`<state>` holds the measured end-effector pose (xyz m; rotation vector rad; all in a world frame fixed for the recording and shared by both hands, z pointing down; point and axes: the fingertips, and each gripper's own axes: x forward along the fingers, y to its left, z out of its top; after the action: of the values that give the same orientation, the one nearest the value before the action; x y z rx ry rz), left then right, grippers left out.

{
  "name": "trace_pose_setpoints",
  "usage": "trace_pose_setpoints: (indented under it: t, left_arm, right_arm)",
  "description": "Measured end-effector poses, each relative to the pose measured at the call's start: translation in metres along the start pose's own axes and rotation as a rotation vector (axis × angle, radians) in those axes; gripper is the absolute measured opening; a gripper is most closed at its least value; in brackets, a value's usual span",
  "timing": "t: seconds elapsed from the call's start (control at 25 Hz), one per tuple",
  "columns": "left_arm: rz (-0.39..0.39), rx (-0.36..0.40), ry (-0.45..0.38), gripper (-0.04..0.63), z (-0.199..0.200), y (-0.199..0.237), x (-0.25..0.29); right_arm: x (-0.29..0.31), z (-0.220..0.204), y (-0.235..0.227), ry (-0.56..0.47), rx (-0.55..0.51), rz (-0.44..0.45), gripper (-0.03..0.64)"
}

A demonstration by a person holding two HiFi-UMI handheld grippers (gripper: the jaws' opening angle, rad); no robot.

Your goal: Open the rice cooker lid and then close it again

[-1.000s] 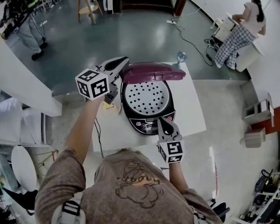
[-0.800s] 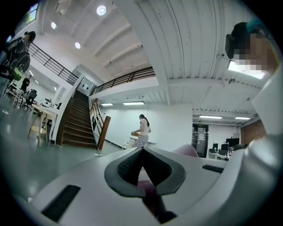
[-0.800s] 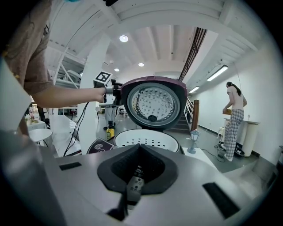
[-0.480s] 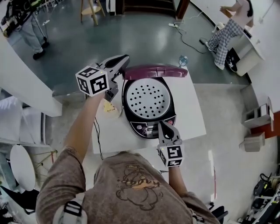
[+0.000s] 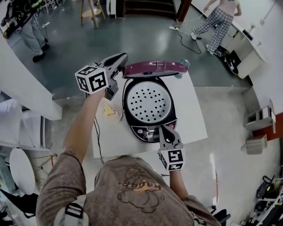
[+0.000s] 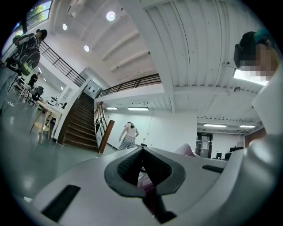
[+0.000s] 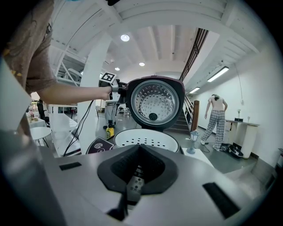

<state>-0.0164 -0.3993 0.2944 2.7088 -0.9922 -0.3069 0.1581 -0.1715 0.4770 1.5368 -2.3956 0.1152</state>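
Note:
The rice cooker [image 5: 148, 131] stands on a white table [image 5: 190, 117], with a white perforated tray [image 5: 148, 102] showing in its mouth. Its maroon lid [image 5: 154, 69] stands open, nearly upright; the right gripper view shows the lid's shiny inner plate [image 7: 152, 102]. My left gripper [image 5: 120, 57] is shut, its tips against the lid's left edge. A strip of maroon lid [image 6: 148, 187] shows just past its closed jaws. My right gripper [image 5: 164, 129] rests shut at the cooker's front control panel [image 7: 99, 145], with nothing between its fingers.
A small plate with yellow food [image 5: 109, 111] lies left of the cooker. A small glass object [image 5: 183, 65] stands at the table's far right corner. A cable [image 5: 96, 132] hangs off the left side. People walk on the floor beyond [image 5: 216, 22], and a stool [image 5: 90, 9] stands further off.
The lid has swung further up, from slanted to nearly upright. My left gripper rose and moved back with its edge. The right gripper stayed put.

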Motion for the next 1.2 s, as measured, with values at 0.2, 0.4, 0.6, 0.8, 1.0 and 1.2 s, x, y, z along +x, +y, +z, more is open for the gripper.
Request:
trace_pose_setpoints:
  t: [0.2,0.4,0.6,0.8,1.0,1.2]
  left_arm:
    - [0.009,-0.037,-0.023,0.020,0.003,0.017,0.003]
    - [-0.033,-0.120,-0.062,0.020,0.007,0.029,0.013]
    - [-0.038,-0.158,-0.070,0.020,0.008,0.040,0.015]
    - [-0.059,-0.176,-0.076,0.020,0.011,0.045,0.019]
    - [-0.025,-0.176,-0.086,0.020,0.010,0.056,0.016]
    - [-0.027,-0.208,-0.107,0.020,0.010,0.060,0.017]
  right_arm:
    - [0.001,0.000,0.000,-0.003,-0.006,-0.004,0.002]
    - [0.000,-0.002,0.000,0.005,-0.007,-0.008,0.002]
    - [0.000,-0.001,0.000,0.007,-0.010,-0.011,0.003]
    - [-0.001,0.002,0.001,0.001,-0.013,-0.013,0.002]
    - [0.001,0.001,0.001,-0.005,-0.014,-0.012,0.002]
    - [0.000,-0.005,-0.002,0.002,-0.017,-0.017,0.003]
